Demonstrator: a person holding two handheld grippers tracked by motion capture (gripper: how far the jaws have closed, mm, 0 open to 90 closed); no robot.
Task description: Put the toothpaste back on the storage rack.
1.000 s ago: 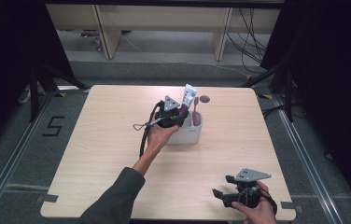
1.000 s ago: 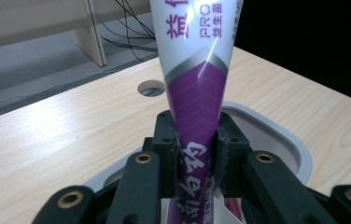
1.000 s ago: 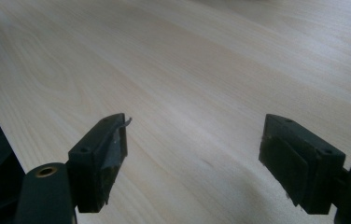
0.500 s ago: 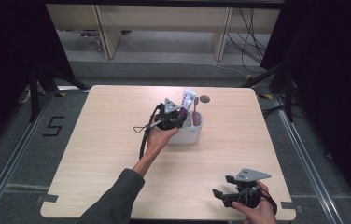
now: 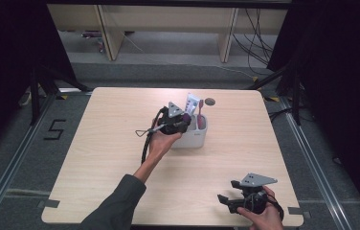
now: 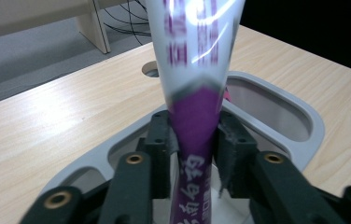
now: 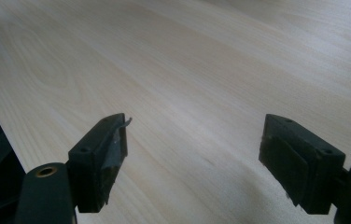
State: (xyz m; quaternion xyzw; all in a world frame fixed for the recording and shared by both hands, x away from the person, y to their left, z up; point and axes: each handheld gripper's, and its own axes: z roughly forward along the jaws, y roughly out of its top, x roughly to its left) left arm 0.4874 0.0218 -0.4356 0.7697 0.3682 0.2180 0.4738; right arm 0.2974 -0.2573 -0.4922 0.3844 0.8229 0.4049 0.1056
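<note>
A pale wooden table (image 5: 120, 158) under a high camera. Near its far middle stands a white holder (image 5: 193, 136), a caddy with open compartments. In it stand a toothpaste tube (image 5: 192, 103), white above and purple below, and a pink toothbrush (image 5: 200, 111) just beside it.

The left gripper (image 5: 184, 122) reaches over the holder's rim. Seen from that gripper's own camera, the tube (image 6: 197, 93) rises upright between its fingers (image 6: 160, 140), its lower end down inside a compartment of the holder (image 6: 304, 135). The jaws have just been opening: compared with a second ago they stand a little apart, with slivers of gap beside the tube, so the pads seem to be letting go rather than pressing. The tube sits lower in the holder than it did then.

That suggests the tube has been delivered and this is the release; pulling the gripper clear without tipping the tube would come next.

The right gripper (image 5: 238, 203) rests near the table's front edge, well apart from the holder, its fingers (image 7: 101, 156) spread wide with nothing between them.
</note>
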